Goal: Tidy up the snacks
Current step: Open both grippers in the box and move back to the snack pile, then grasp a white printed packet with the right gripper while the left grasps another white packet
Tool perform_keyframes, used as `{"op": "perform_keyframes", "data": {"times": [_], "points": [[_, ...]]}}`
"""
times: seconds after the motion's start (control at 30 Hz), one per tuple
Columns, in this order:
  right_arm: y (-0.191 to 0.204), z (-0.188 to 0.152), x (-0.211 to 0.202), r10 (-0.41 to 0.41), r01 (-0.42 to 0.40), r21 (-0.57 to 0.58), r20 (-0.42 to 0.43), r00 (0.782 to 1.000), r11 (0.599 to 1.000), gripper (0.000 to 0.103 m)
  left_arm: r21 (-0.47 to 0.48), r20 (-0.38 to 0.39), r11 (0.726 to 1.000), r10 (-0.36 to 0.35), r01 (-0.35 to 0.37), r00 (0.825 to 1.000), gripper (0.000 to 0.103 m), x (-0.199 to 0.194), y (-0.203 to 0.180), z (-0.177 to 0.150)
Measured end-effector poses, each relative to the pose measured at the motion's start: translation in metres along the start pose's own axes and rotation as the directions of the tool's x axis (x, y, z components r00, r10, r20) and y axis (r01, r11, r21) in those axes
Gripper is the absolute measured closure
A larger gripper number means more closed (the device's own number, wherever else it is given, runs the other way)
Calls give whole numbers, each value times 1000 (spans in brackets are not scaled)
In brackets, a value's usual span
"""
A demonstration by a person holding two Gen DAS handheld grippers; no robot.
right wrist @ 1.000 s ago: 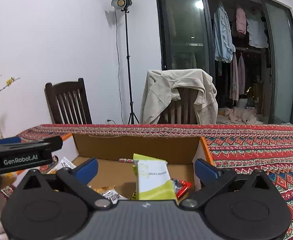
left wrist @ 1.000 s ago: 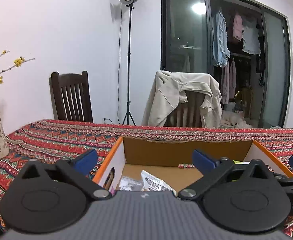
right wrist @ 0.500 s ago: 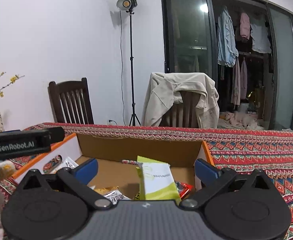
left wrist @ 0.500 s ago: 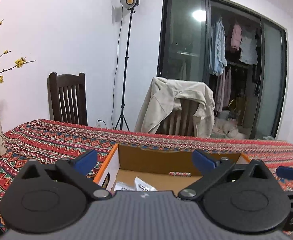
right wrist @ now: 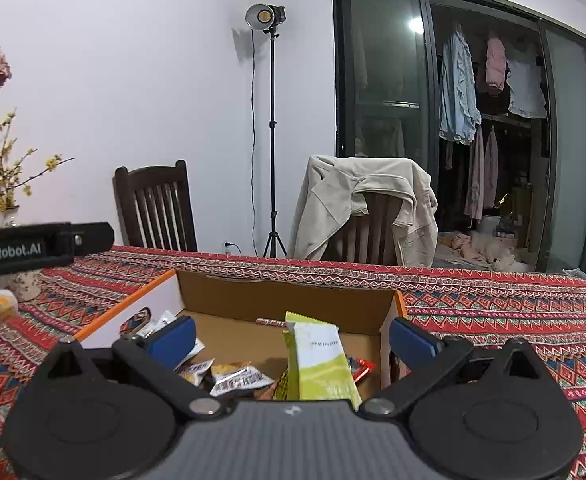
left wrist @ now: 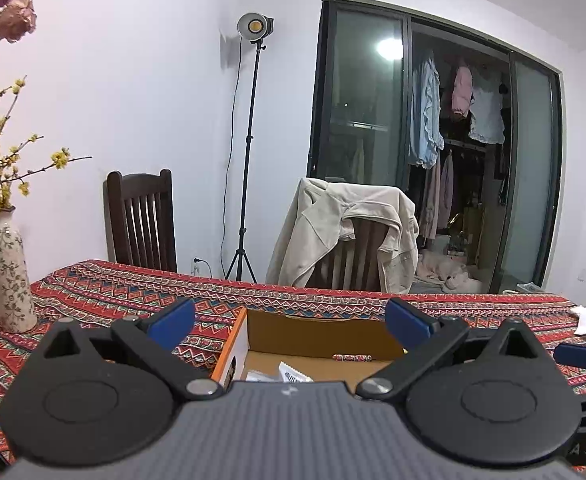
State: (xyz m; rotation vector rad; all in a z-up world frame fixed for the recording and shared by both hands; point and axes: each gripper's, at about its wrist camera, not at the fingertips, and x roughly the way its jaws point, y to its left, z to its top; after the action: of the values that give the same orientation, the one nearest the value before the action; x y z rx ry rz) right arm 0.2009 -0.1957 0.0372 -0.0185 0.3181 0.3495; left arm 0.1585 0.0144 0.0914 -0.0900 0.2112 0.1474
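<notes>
My jaws, both pairs wide and empty, hang over the box [right wrist: 281, 296]; a careless reach could topple the upright green packet [right wrist: 321, 364] inside.

Box [left wrist: 313, 330] interior mostly behind tool [left wrist: 289, 322]

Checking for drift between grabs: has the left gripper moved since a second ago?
Yes. In the left wrist view the cardboard box now sits lower and smaller against the left gripper, so it has risen and tilted upward, pulling back.
</notes>
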Motion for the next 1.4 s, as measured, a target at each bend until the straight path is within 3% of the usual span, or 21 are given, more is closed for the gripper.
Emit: {"op": "perform_keyframes", "data": {"times": [0.3, 0.93, 1.4], "points": [[2, -18, -48, 1, -2, -17, -2, 1000, 1000, 0, 11, -22, 1000, -18, 19, 1000, 0, -40, 5, -14], [5, -86, -116, 34, -40, -61, -101, 994, 997, 0, 6, -91, 1000, -29, 30, 995, 0, -108, 20, -64], [-11, -138, -123, -8, -13, -83, -248, 969, 996, 0, -9, -237, 1000, -25, 24, 971, 0, -111, 25, -115]]}}
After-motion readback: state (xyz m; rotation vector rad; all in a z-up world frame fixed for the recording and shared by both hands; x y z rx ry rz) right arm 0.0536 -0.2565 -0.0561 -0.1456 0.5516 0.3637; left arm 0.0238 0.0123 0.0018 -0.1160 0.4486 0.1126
